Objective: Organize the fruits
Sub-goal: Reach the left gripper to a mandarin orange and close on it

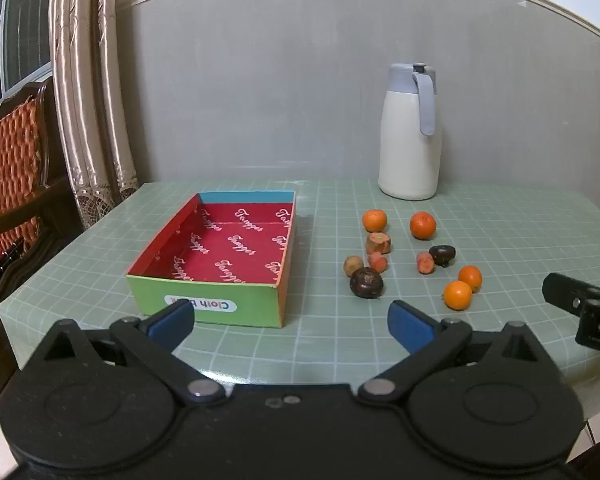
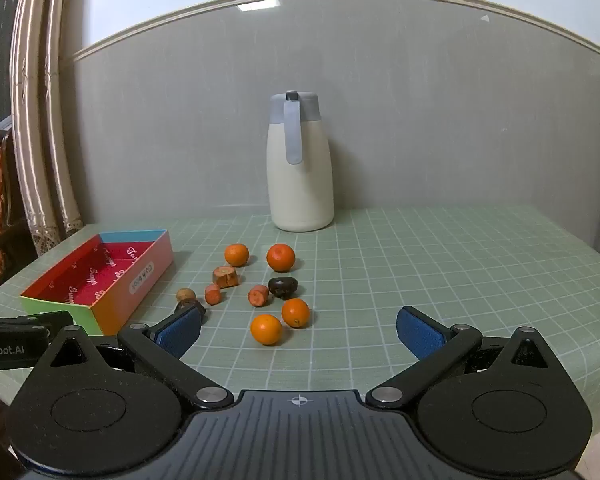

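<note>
A colourful box with a red printed lining [image 1: 220, 252] stands empty on the green grid mat; it also shows at the left of the right wrist view [image 2: 100, 280]. To its right lie several small oranges [image 1: 457, 295] [image 2: 266, 329], orange carrot-like chunks [image 1: 378, 243] [image 2: 225, 276], two dark fruits [image 1: 366, 282] [image 2: 283, 286] and a small tan one [image 1: 353, 265] [image 2: 185, 295]. My left gripper [image 1: 290, 324] is open and empty, near the box's front. My right gripper [image 2: 300, 334] is open and empty, just short of the nearest orange.
A white jug with a grey lid and handle [image 1: 410, 132] [image 2: 300, 164] stands at the back by the grey wall. A wooden chair [image 1: 16, 168] and curtains [image 1: 88, 100] are to the left of the table. The table's front edge is close below both grippers.
</note>
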### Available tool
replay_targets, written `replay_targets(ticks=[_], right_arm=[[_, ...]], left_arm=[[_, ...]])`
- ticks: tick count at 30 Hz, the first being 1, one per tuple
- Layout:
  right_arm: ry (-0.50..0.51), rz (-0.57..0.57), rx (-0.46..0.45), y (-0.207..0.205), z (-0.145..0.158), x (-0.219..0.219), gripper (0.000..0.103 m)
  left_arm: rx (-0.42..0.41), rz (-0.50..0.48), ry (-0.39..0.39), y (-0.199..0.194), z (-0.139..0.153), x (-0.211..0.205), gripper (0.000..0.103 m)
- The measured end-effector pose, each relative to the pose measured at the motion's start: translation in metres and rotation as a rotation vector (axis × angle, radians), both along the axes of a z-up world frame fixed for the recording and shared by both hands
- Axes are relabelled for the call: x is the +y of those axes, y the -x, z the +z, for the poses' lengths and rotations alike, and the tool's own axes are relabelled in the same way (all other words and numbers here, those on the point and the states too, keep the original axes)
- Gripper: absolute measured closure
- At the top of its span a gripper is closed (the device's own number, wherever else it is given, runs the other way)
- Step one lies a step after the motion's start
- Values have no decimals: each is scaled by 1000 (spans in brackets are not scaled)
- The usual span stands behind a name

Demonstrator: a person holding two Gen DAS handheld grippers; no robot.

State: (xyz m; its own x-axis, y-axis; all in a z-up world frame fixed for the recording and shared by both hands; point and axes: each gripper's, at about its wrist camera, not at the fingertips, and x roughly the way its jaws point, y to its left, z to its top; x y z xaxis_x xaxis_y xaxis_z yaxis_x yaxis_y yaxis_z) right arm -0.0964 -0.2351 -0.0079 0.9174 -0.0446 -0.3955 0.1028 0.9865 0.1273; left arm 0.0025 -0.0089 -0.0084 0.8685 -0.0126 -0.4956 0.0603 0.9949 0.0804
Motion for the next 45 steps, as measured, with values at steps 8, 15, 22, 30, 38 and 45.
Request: replay_targets(ticks=[8, 15, 22, 30, 38, 45], right_arm=[[-7, -12, -2, 0, -2, -2, 0], [24, -58, -41, 0, -4, -21, 0], [23, -122, -31, -7, -18, -45, 0], [57, -168, -16, -10, -26, -71, 0], [8, -235, -29, -12, -41, -83, 0], [-13, -256, -67, -12, -45, -94, 0]], left_arm=[[-12, -25, -18, -2, 1, -7, 6], [-37, -81, -49, -10, -3, -21, 6], [-24, -193, -105, -25, -16, -47, 6], [-7, -300, -118, -41, -27, -77, 6], [8, -416, -162, -61, -43, -114, 7], [54, -475, -183, -82, -65, -137, 25]])
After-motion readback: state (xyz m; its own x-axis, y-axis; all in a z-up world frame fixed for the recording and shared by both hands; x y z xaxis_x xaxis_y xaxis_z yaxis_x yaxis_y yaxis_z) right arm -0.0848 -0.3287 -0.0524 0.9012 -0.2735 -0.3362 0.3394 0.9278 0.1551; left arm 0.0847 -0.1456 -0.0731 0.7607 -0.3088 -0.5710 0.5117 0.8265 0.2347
